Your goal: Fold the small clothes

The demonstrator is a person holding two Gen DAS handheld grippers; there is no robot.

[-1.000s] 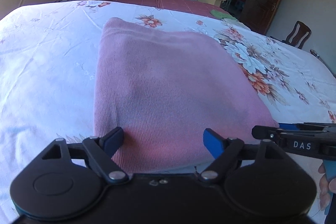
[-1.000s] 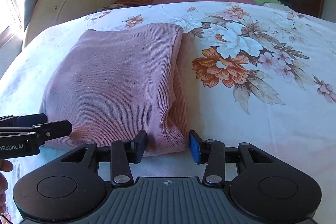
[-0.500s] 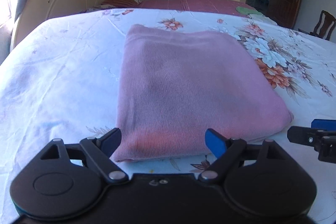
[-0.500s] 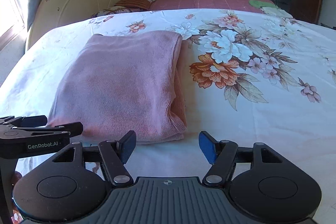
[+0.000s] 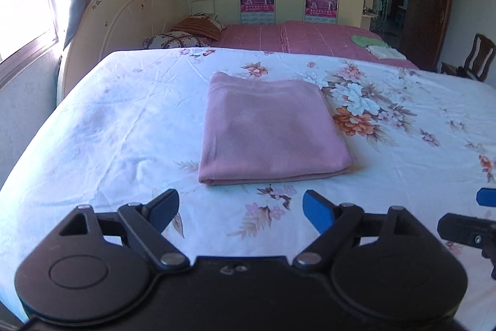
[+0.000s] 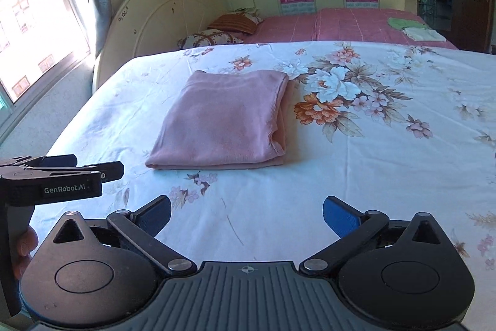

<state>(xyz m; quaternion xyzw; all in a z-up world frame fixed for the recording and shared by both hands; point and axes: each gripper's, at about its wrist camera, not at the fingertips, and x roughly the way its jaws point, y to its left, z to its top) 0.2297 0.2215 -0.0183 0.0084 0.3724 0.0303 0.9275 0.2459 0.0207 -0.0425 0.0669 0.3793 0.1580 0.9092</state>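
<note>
the bed with its floral sheet carries a folded pink garment lying flat near the middle. both grippers hover short of it, touching nothing. the right gripper has its fingers spread wide, having just been opening, nothing between them; the left gripper has its fingers apart and empty too

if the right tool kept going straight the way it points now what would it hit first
Most likely the flowered bedsheet, just short of the folded pink cloth. The right tool is open with nothing between its fingers and tilts down at the bed. If it points less steeply than it looks, the cloth's near edge comes first.
</note>
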